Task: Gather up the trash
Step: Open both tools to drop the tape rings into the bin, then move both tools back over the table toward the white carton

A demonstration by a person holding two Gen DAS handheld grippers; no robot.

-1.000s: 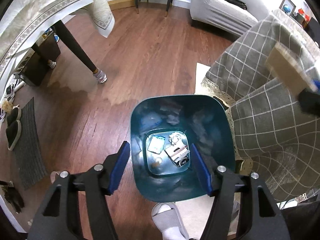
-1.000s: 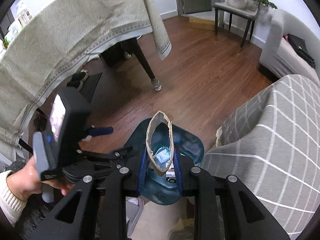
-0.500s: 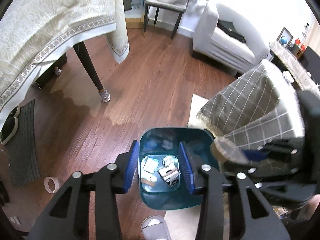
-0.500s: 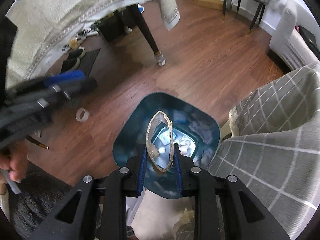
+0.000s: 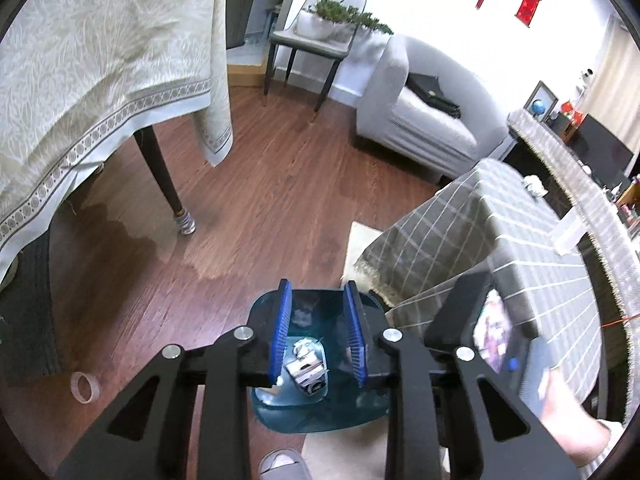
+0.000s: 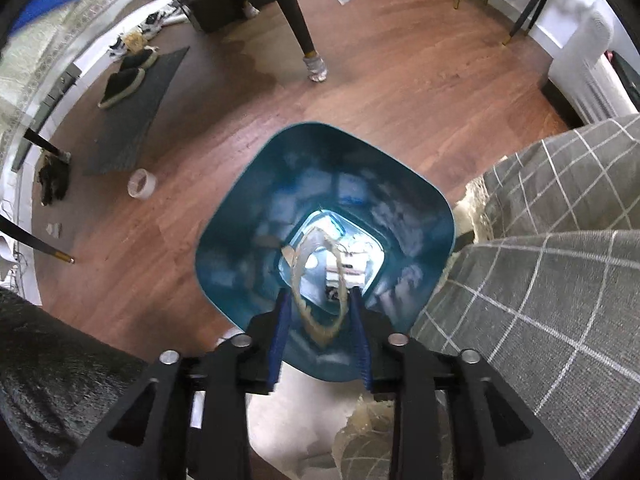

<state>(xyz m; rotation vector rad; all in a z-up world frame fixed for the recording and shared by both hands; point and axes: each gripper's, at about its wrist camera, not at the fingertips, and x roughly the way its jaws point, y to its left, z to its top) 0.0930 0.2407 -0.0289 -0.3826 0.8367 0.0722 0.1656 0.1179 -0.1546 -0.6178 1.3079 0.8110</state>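
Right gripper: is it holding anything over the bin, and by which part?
The right gripper, jaws just opening, has the brown paper ring between its pads over the teal bin, by the ring's lower sides. Whether they still pinch it cannot be told.

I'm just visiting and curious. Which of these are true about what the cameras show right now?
1. The teal bin already has trash in it. True.
2. A tape roll lies on the wooden floor. True.
3. The left hand-held gripper grips a bottle. False: it is shut and holds nothing.
4. The bin stands on top of the checked cloth. False: it stands at floor level beside it.
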